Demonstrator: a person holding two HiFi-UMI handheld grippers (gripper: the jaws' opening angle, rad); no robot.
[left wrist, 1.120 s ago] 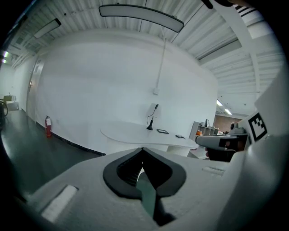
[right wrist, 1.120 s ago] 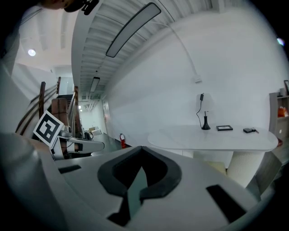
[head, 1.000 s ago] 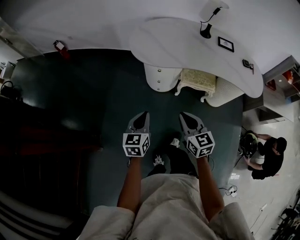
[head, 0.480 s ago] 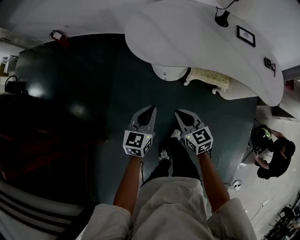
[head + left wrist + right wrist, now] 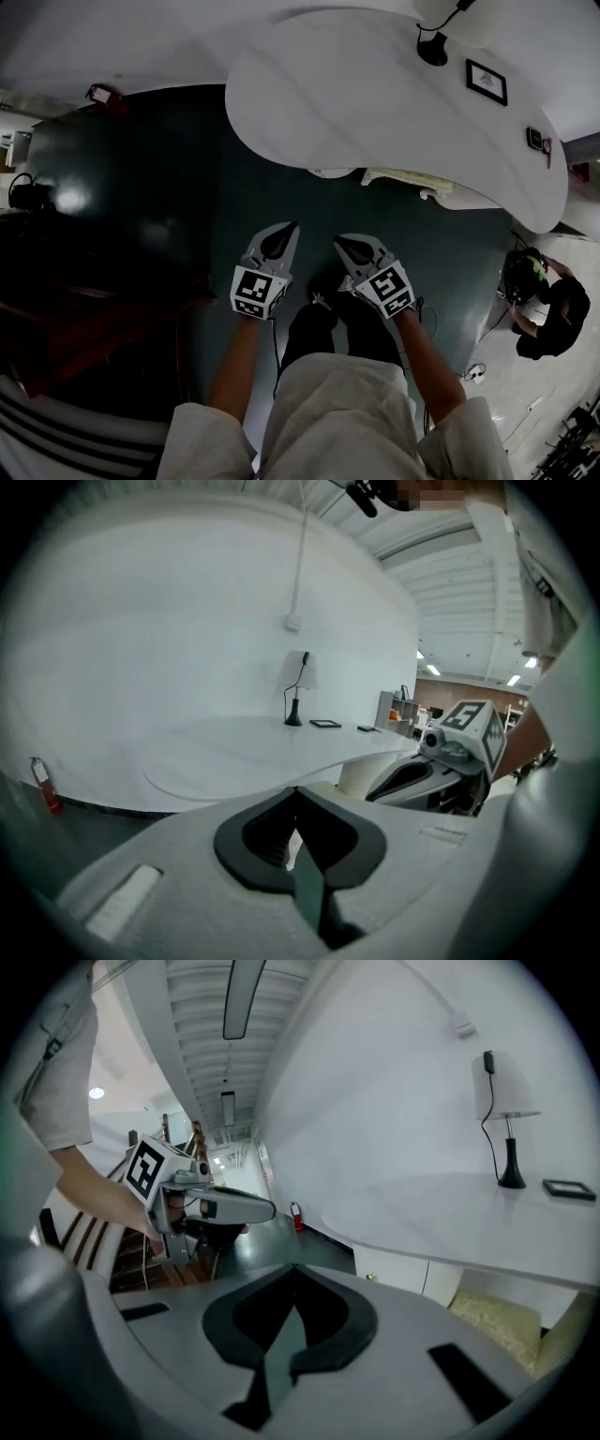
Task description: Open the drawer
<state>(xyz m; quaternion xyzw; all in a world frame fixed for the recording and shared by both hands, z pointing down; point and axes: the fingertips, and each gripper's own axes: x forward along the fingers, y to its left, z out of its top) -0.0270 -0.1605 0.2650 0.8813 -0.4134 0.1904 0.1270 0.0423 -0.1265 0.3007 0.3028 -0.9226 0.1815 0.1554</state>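
Observation:
A white curved desk [image 5: 375,103] fills the top of the head view. Only a sliver of the white drawer unit [image 5: 326,172] shows under its edge there. In the right gripper view the unit's front [image 5: 398,1271] shows below the desktop with a small knob [image 5: 368,1278]. My left gripper [image 5: 292,228] and right gripper [image 5: 339,242] are held side by side in front of the desk, short of the unit. Both are shut with nothing in them; their tips meet in the left gripper view [image 5: 296,791] and the right gripper view [image 5: 293,1269].
A cream cushioned stool [image 5: 403,178] is tucked under the desk beside the drawer unit. On the desktop stand a black lamp [image 5: 433,52], a picture frame [image 5: 487,82] and a small device [image 5: 535,139]. A person crouches at the right [image 5: 548,314]. Dark furniture [image 5: 84,300] lines the left.
The desk has come closer and its top now covers most of the drawer unit and stool in the head view. Both grippers moved forward and lower, still shut.

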